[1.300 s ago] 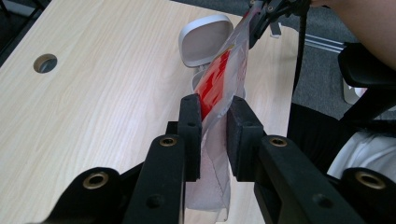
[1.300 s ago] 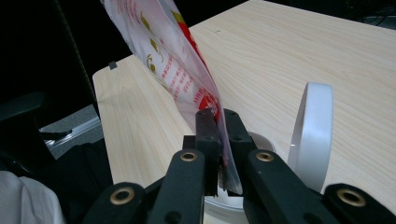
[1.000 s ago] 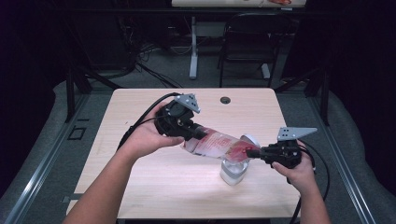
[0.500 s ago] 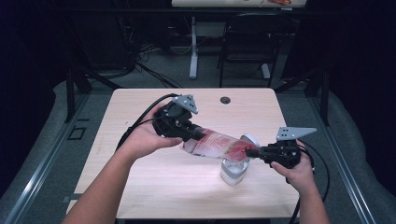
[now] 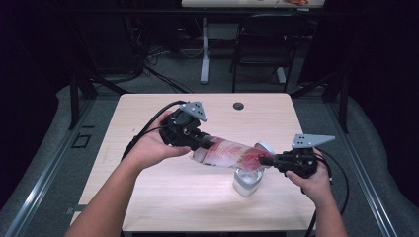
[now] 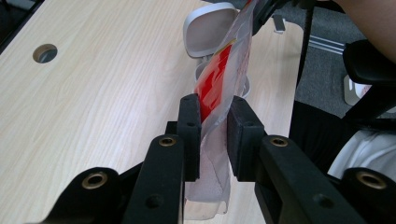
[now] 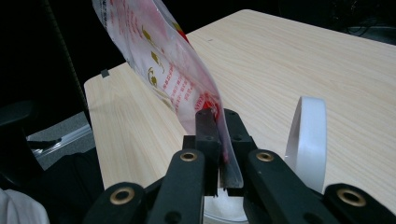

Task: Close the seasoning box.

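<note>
A red-and-clear plastic pouch (image 5: 230,153) is being held stretched between the two claws above the table (image 5: 148,197). The left claw (image 5: 200,143) is being kept clamped on one end of the pouch; in the left gripper view the film (image 6: 219,88) is being pinched between the pads. The right claw (image 5: 267,160) is being kept nearly closed on the opposite edge, with thin film (image 7: 177,79) caught between its jaws. The pouch is being tilted so that the right-hand end hangs just over a white container (image 5: 246,181) with its flip lid (image 5: 266,147) standing open.

Judged risks:
- The right-hand grip is being taken on a narrow margin of slick film; slippage is likely if tension is raised, and the end would drop beside the container.
- If the pouch is opened or tipped while its mouth is not centred over the opening, contents are likely to be spilled onto the table.
- The light container is at risk of being knocked over by the right claw or by the sagging film.
</note>
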`<state>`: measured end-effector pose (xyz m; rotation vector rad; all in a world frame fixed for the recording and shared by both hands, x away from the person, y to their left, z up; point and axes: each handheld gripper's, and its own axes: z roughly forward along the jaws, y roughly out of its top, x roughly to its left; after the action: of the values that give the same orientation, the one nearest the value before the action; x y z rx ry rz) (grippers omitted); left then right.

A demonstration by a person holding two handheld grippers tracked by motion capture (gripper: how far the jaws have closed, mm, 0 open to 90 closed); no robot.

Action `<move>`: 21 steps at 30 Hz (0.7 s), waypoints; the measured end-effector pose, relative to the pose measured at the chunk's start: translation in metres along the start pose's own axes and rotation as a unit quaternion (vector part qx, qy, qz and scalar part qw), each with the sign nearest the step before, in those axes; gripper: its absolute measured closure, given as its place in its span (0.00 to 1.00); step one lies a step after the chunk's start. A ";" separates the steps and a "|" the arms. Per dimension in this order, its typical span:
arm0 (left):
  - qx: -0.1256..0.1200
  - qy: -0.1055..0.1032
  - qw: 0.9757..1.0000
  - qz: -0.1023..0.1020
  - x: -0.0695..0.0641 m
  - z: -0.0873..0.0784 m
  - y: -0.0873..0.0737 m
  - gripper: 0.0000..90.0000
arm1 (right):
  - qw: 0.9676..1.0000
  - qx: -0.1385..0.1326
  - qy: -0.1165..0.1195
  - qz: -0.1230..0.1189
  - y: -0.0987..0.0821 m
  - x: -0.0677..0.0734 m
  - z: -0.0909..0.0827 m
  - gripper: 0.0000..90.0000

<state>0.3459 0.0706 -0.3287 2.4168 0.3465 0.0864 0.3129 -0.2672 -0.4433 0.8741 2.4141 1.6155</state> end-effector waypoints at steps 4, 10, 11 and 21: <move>0.000 -0.001 1.000 -0.002 0.001 0.001 -0.003 0.86 | 1.000 -0.001 0.001 0.002 -0.001 0.000 0.002 0.97; -0.006 -0.001 1.000 -0.006 0.003 0.002 -0.008 0.86 | 1.000 -0.007 -0.002 0.002 0.000 -0.001 0.001 0.96; -0.010 -0.003 1.000 -0.009 0.004 0.002 -0.010 0.86 | 1.000 -0.008 -0.001 0.002 0.000 0.000 0.001 0.96; -0.017 -0.006 1.000 -0.022 0.008 0.004 -0.027 0.86 | 1.000 -0.018 0.003 0.000 -0.001 0.000 0.002 0.91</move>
<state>0.3481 0.0903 -0.3495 2.3747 0.3887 0.0585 0.3133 -0.2652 -0.4450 0.8653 2.3812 1.6573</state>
